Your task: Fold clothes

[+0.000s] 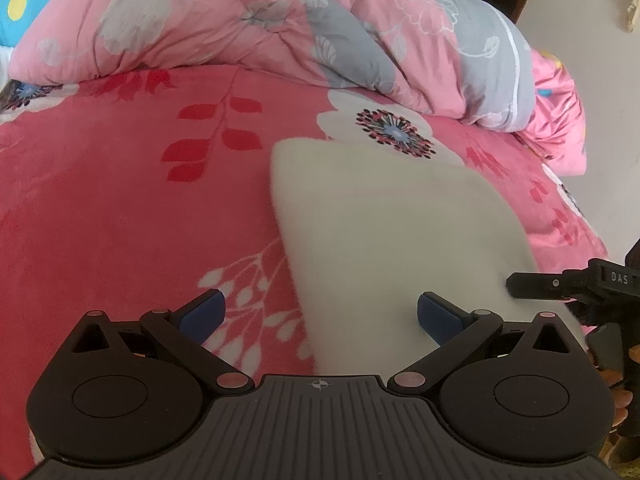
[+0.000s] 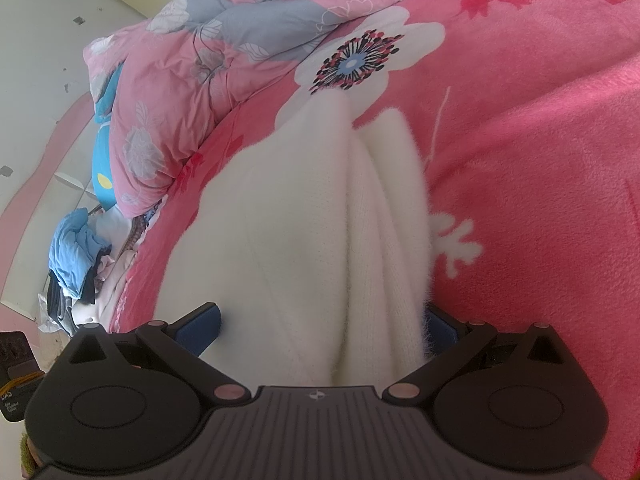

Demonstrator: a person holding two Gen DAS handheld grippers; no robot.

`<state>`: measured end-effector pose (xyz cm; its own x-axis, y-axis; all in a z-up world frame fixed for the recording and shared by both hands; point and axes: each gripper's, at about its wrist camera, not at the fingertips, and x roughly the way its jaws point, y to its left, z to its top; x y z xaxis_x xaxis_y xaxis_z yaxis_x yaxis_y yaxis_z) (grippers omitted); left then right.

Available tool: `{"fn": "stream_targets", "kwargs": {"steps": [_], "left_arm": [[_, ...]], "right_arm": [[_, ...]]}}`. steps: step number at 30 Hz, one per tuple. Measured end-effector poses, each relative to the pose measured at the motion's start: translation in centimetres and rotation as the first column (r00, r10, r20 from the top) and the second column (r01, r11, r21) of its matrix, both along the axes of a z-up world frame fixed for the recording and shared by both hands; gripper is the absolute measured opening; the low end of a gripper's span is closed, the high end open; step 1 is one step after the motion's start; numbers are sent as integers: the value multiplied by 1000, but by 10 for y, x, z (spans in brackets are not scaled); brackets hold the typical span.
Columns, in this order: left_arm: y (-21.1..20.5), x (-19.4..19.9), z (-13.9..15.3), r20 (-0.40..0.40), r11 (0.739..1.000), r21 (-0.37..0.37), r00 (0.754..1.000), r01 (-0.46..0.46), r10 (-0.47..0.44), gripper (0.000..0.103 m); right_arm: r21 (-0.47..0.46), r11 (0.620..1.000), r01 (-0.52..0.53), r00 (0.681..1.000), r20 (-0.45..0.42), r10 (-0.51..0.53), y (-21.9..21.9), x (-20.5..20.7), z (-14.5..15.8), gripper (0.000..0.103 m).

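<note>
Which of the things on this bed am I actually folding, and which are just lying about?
In the job:
- white fuzzy sweater, lying on the bed
- left claw, open
- right claw, open, with the sweater between its fingers

Lying about:
- pink floral blanket under the sweater
- rumpled pink and grey quilt
- blue clothes pile off the bed's edge

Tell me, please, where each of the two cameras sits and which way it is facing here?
Left wrist: on the left gripper, looking forward over a white garment on the pink bed cover; its open fingers show, and the right gripper at the right edge.
Right wrist: on the right gripper, looking along the same garment's folds; its open fingers straddle them.
Shared: garment, bed cover, pink quilt.
</note>
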<state>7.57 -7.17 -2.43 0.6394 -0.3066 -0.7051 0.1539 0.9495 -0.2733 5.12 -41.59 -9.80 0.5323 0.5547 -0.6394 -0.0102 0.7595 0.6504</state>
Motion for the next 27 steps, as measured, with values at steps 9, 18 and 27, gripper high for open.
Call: {"fn": "stream_targets", "kwargs": {"steps": [9,18,27], "left_arm": [[5,-1,1,4,998,-64,1000,25,-25,103],[11,4,-5,-55,990,-142,998,26,-34,103],[10,8,-11,-103,992,-123,995,3,-16,103]], "right_arm": [[-2,1000,-1,1000,0,1,0,0,0,103],[-6,1000,0,1000,0,0,0,-1,0,103],[-10,1000,0,1000,-3,0,1,0,1,103]]}}
